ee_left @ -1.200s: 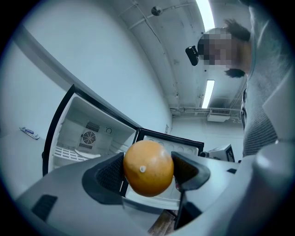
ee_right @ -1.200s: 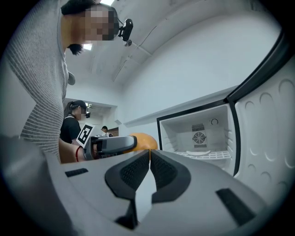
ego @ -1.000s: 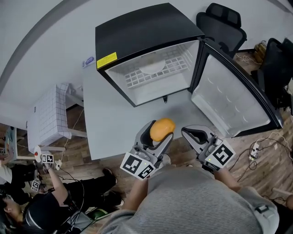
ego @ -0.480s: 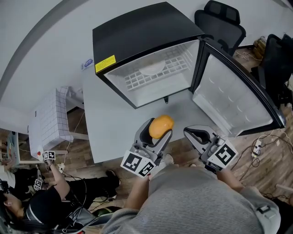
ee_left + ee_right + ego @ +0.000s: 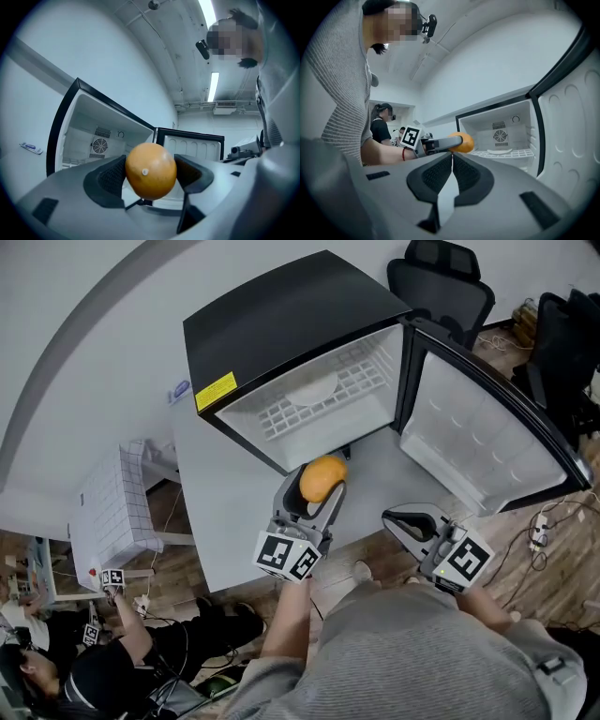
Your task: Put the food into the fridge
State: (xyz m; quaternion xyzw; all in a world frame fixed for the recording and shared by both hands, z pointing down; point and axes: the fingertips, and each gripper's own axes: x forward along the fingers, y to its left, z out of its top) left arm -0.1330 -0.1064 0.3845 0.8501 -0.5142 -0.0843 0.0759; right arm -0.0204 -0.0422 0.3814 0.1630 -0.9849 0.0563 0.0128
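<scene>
I hold the orange (image 5: 322, 479), firm but likely slippery, clamped across its middle in my left gripper (image 5: 320, 489); right gripper (image 5: 392, 519) empty, jaws together.

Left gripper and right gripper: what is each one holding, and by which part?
The left gripper holds the orange fruit, its fingers pressing the two opposite sides. The right gripper is shut and holds nothing.

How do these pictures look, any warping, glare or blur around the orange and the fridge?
Head view: wide lens bows the fridge edges; even light, sharp. Left gripper view: dark round border, orange crisp in the left tongs, ceiling lamp blown white. Right gripper view: same border, shut right tongs slightly soft up close.
</scene>
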